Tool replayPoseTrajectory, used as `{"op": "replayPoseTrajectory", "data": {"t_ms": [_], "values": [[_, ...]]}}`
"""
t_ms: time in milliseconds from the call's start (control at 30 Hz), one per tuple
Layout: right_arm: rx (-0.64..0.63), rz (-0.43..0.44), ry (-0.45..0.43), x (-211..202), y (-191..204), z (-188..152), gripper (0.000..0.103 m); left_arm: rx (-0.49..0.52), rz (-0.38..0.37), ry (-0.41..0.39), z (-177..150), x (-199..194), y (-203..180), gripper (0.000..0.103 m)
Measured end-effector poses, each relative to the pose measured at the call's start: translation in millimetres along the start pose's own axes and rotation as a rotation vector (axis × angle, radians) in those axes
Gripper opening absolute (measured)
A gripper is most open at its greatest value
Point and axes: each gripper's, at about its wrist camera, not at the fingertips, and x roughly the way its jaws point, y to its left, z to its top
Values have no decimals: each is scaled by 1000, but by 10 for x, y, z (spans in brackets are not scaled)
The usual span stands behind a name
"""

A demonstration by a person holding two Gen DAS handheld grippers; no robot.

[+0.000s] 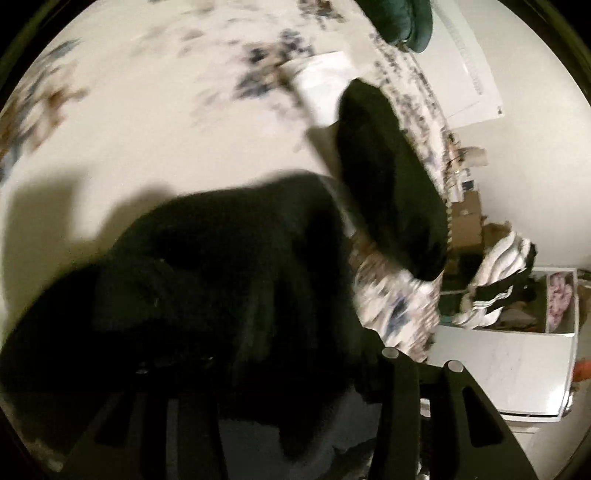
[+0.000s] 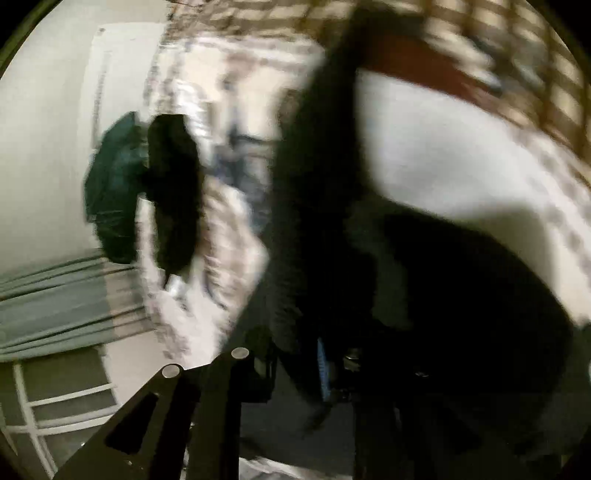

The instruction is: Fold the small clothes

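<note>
A black garment (image 1: 229,280) fills the lower middle of the left wrist view, draped over the white floral bedsheet (image 1: 147,129) and over my left gripper (image 1: 295,398); it hides the fingertips, and only the right finger (image 1: 406,398) shows. A second black garment (image 1: 388,177) lies at the bed's right edge. In the right wrist view the black garment (image 2: 369,277) hangs across my right gripper (image 2: 306,387) and covers its tips; the left finger (image 2: 221,398) shows. Both views are blurred by motion.
A white drawer unit (image 1: 517,369) with striped and pink clothes (image 1: 495,291) stands right of the bed. A dark green cushion (image 1: 402,18) lies at the top. In the right wrist view there are a green cushion (image 2: 110,192), a small black garment (image 2: 173,192), grey curtains (image 2: 55,302) and a checked blanket (image 2: 517,55).
</note>
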Motion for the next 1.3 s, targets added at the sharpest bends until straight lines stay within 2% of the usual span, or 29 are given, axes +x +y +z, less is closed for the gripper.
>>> {"op": "replayPoseTrajectory", "data": {"t_ms": [33, 133, 200, 267, 333, 367, 400, 433, 467, 567, 633, 767, 833, 867, 900, 933, 1000, 1033, 1100, 1200, 1233, 1300], "values": [[-8, 25, -13, 61, 110, 75, 20, 7, -26, -17, 119, 33, -81, 44], [-1, 45, -39, 260, 358, 439, 22, 48, -23, -49, 498, 179, -315, 46], [9, -22, -5, 504, 448, 640, 26, 74, 20, -45, 618, 243, -376, 46], [-28, -67, 29, 522, 509, 762, 26, 130, 45, -31, 680, 245, -449, 46], [-103, -95, 49, 476, 608, 745, 51, 187, 54, -15, 622, 168, -495, 51], [-140, -114, 54, 524, 681, 686, 59, 219, 52, -10, 554, 98, -497, 61], [-196, -140, 59, 416, 740, 629, 72, 254, 72, -10, 472, 16, -497, 69], [-240, -158, 57, 361, 788, 585, 77, 296, 94, -11, 356, -96, -474, 71], [-298, -195, 44, 243, 818, 521, 78, 318, 101, -11, 317, -149, -455, 75], [-498, -402, -37, -141, 818, 230, 78, 386, 180, -16, 123, -342, -294, 83], [-598, -530, -55, -260, 743, 52, 78, 394, 234, 3, 47, -365, -120, 83], [-619, -608, 0, -242, 385, -52, 78, 405, 274, 60, 13, -214, 161, 84], [-650, -621, 12, -101, 249, -56, 75, 435, 311, 104, 21, -30, 215, 84], [-678, -614, 13, -52, 208, -78, 70, 454, 328, 112, 24, 33, 211, 84], [-698, -640, 10, 11, 189, -104, 53, 477, 343, 119, 33, 111, 199, 84], [-714, -672, 8, 52, 180, -138, 41, 499, 354, 133, 31, 201, 191, 83], [-750, -708, -22, 47, 203, -229, 41, 535, 363, 142, -1, 278, 168, 82], [-758, -719, -34, 36, 219, -260, 41, 565, 355, 138, -27, 291, 141, 77], [-757, -697, -55, -68, 249, -333, 41, 611, 338, 138, -82, 285, 95, 39], [-719, -679, -18, -56, 177, -338, 38, 638, 331, 107, -173, 218, 57, 29], [-717, -685, -27, -47, 179, -347, 15, 639, 327, 89, -212, 156, 40, 28], [-699, -681, -54, -93, 171, -343, 11, 636, 322, 61, -247, 56, 10, 26]]}}
